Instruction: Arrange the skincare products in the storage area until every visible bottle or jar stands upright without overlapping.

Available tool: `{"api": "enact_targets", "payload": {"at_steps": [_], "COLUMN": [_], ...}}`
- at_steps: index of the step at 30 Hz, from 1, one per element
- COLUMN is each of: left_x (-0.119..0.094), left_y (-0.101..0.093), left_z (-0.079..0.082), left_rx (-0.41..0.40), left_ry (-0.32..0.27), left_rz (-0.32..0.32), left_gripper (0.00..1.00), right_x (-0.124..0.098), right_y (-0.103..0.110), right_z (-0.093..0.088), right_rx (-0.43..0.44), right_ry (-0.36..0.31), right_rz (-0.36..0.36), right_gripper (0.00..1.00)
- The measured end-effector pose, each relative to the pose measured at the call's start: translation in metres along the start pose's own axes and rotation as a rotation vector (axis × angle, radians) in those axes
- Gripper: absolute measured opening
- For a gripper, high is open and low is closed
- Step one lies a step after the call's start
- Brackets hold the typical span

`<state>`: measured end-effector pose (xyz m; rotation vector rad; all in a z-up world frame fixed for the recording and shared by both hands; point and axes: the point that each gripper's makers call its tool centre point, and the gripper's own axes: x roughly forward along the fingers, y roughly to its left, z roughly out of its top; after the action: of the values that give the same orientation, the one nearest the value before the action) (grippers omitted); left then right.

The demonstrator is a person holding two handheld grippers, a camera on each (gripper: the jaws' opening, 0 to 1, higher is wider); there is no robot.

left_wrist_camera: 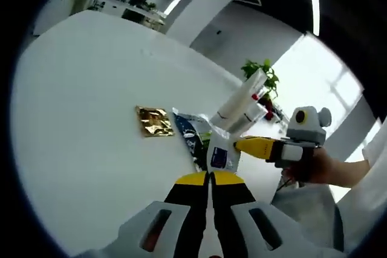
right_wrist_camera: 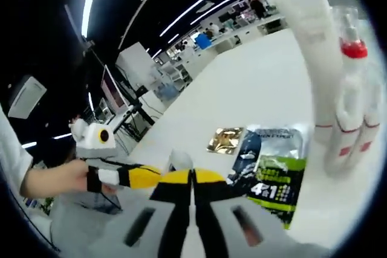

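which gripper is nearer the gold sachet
Hard to tell; perhaps the left. The left gripper sits just past the dark packet from the gold sachet; the right gripper sits about as far from it.

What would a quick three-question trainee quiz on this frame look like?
1. True or false: the pouch lies between the gold sachet and the clear bottle.
2. The gold sachet: A) lies flat on the white table; B) stands upright; C) is stacked on a bottle.
3. Fill in: the clear bottle has a ___ collar near its top.

Key: 1 true; 2 A; 3 red.
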<state>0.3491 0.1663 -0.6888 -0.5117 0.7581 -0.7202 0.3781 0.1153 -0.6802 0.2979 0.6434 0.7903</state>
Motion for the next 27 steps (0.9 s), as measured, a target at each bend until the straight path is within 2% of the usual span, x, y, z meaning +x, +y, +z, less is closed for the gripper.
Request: {"api": "enact_targets", "payload": {"at_steps": [3, 15, 20, 27], "left_x": [-0.001, 0.008, 0.016, 0.021], "left_y": [0.006, 0.039, 0.045, 0.052], "left_z": [-0.002, -0.012, -0.013, -0.014], "left_rx": [-0.029, -0.122, -0.118, -0.09], "left_ry": [-0.005, -0.03, -0.02, 0.005], "left_rz": [0.02, 0.166, 0.202, 0.241], "left_gripper": [0.0, 0.0, 0.0, 0.0], "right_x": [0.011, 0.052, 0.061, 0.069], "right_y": [-0.003, -0.016, -0.027, -0.033], "right_z": [-0.004, -0.015, -0.021, -0.027], "right_rx": [-0.067, -0.381, -0.516, -0.682], "right_ry": [0.029, 0.124, 0.182, 0.248], "right_rz": [-0.01, -0.066, -0.11, -0.125], "right_gripper": [0.01, 0.01, 0.01, 0.01]}}
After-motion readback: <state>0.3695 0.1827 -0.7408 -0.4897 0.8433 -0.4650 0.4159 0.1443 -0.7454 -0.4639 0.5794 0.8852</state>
